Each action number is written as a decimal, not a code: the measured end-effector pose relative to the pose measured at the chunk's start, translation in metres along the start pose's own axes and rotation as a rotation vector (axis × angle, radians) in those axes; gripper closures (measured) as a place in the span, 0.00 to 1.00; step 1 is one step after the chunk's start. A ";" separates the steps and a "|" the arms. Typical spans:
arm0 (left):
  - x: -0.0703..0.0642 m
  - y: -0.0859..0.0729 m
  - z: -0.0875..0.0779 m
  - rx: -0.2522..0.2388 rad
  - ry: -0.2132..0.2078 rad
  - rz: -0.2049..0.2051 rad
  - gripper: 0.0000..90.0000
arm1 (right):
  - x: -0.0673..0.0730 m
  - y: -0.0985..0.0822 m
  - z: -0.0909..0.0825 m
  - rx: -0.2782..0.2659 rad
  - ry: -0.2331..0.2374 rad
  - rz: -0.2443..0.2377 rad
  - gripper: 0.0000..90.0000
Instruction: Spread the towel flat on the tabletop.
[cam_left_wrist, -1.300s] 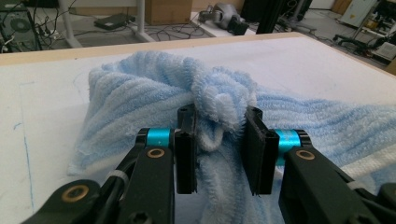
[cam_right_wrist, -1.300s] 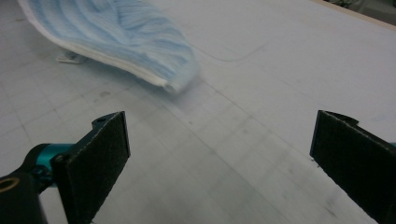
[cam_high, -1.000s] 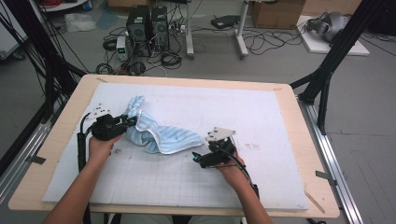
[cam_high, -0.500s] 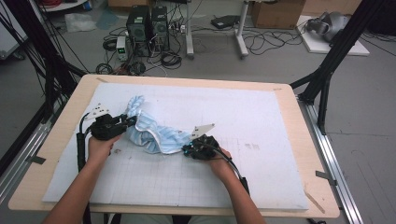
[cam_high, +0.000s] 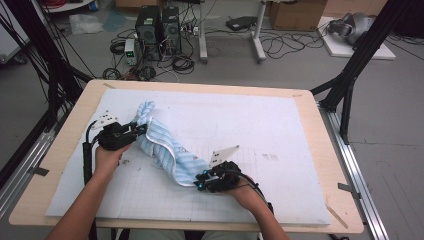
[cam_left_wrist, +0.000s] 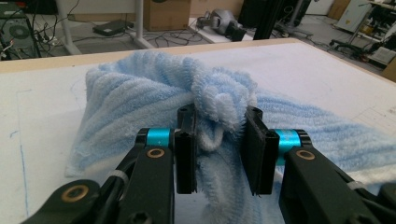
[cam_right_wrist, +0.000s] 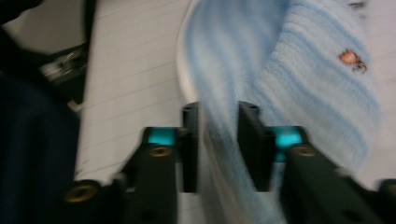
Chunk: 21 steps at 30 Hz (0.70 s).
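Observation:
A light-blue striped towel (cam_high: 165, 147) lies bunched in a diagonal band on the white mat (cam_high: 270, 125). My left gripper (cam_high: 140, 129) is shut on its far left end. In the left gripper view a thick fold of the towel (cam_left_wrist: 219, 93) is pinched between the pads of the left gripper (cam_left_wrist: 219, 123). My right gripper (cam_high: 199, 180) is at the towel's near right end. Its jaws have just been opening a little, and in the blurred right gripper view the right gripper (cam_right_wrist: 218, 112) still squeezes the hem of the towel (cam_right_wrist: 299, 70), which fills the gap.
The mat covers most of a wooden table (cam_high: 330, 165), with bare mat to the right of the towel. A small orange motif (cam_right_wrist: 348, 57) is stitched on the towel. Computer towers (cam_high: 157, 25) and cables stand on the floor beyond the far edge.
My right gripper moved left to the towel's near end, closed on it, and drew it toward the near edge, stretching the towel out. The left gripper kept still.

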<state>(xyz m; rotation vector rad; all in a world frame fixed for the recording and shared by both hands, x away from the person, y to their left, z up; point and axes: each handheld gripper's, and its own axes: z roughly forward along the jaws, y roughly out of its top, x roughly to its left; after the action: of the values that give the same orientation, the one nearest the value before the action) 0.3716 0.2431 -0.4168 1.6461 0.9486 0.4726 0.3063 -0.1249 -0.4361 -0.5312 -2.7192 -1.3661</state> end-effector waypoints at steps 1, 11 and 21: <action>0.000 0.000 0.000 0.000 0.000 0.000 0.76 | -0.002 0.001 -0.003 -0.027 -0.028 0.010 0.63; -0.004 0.000 0.004 0.003 0.002 0.015 0.76 | 0.002 0.043 0.019 -0.178 -0.131 0.033 0.34; -0.006 0.000 0.005 -0.008 -0.005 0.020 0.76 | -0.017 0.059 0.050 -0.091 -0.216 0.015 0.94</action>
<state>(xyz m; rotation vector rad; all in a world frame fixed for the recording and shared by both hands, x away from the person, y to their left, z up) 0.3716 0.2359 -0.4172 1.6501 0.9267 0.4851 0.3466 -0.0574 -0.4243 -0.7446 -2.8203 -1.5177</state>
